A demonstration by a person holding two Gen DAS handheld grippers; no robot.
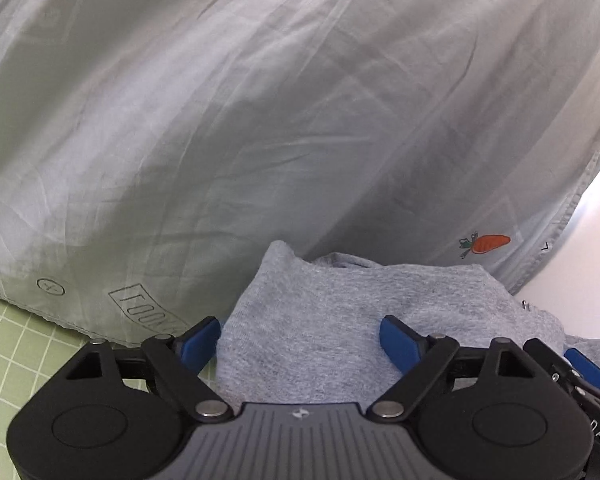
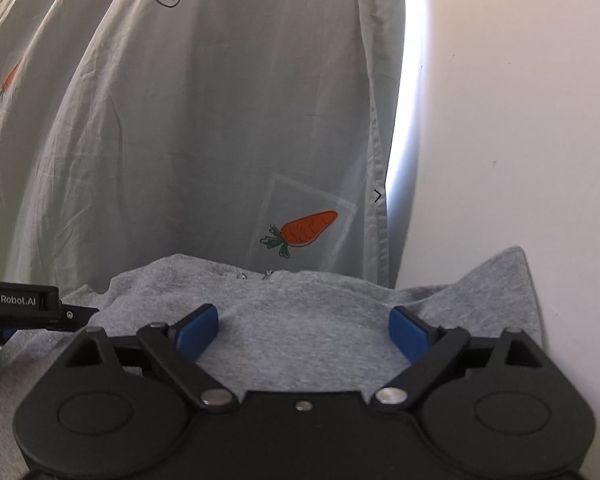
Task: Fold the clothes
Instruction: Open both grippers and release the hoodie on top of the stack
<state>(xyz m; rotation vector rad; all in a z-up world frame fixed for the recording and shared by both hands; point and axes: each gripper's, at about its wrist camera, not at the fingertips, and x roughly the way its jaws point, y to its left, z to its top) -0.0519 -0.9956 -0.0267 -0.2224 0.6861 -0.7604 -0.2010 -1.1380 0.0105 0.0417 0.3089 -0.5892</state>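
A heather-grey knit garment (image 1: pixel 340 320) lies bunched in front of both grippers. In the left wrist view my left gripper (image 1: pixel 300 338) stands open over the garment's left part, its blue pads (image 1: pixel 400 340) wide apart and pressing on nothing. The right gripper's blue pad (image 1: pixel 586 364) shows at the lower right edge there. In the right wrist view my right gripper (image 2: pixel 304 332) is open above the garment (image 2: pixel 300 312), whose far right corner (image 2: pixel 508 276) rides up against the white wall. The left gripper's black body (image 2: pixel 20 304) shows at the left edge.
A pale grey-green bedsheet (image 1: pixel 260 120) with carrot prints (image 2: pixel 304 232) hangs or drapes right behind the garment. A white wall (image 2: pixel 520 120) closes off the right side. A green gridded mat (image 1: pixel 16 340) shows at the lower left.
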